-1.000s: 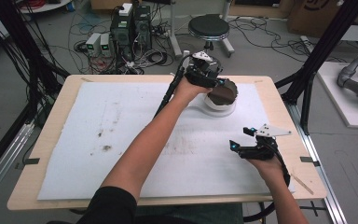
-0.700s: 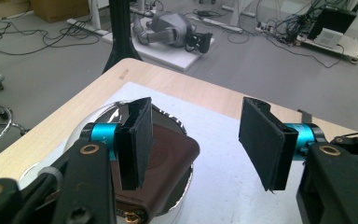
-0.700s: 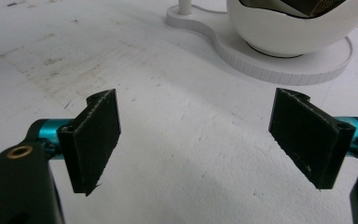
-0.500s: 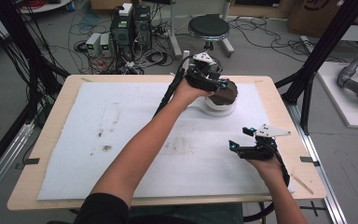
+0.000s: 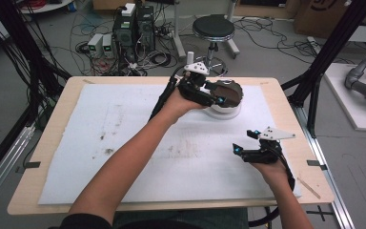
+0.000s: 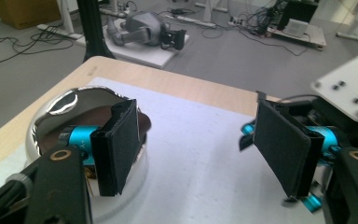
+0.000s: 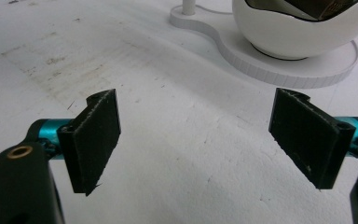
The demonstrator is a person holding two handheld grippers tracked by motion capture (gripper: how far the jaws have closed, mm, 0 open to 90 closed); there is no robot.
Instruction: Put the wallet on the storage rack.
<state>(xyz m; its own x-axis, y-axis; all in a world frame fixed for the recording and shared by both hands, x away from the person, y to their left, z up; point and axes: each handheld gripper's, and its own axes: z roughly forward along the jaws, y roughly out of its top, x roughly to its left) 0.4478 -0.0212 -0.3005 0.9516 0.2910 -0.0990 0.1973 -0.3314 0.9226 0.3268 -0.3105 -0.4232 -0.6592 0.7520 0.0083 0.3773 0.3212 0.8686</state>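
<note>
On the far right part of the table [image 5: 43,157], the left gripper [image 5: 217,91] hovers right at the near-left edge of the metal bowl [image 5: 231,93]. Its jaws have just been opening and now stand wide. In the left gripper view nothing lies between the pads [image 6: 119,147], and one of them hangs just in front of the shiny bowl [image 6: 70,105] without pressing on it.

The bowl sits in a round white cup [image 7: 298,28] on a flat white stand [image 7: 303,67], at the far right of the white mat [image 5: 124,133]. It is round, so it has no long axis of its own, and its mouth faces up. The stand does have a long axis: it stretches from the round plate under the cup to a narrow tongue with a short post, pointing left in the right gripper view.

The right gripper [image 5: 244,141] rests low on the mat, nearer the person and well apart from the bowl. Its jaws are wide and empty, and the bowl lies ahead of them, up and to the right in its own view.

The left hand is by far the nearer. Any new grip on the bowl would likely fall to it, with a short reach to the right over the rim.
</note>
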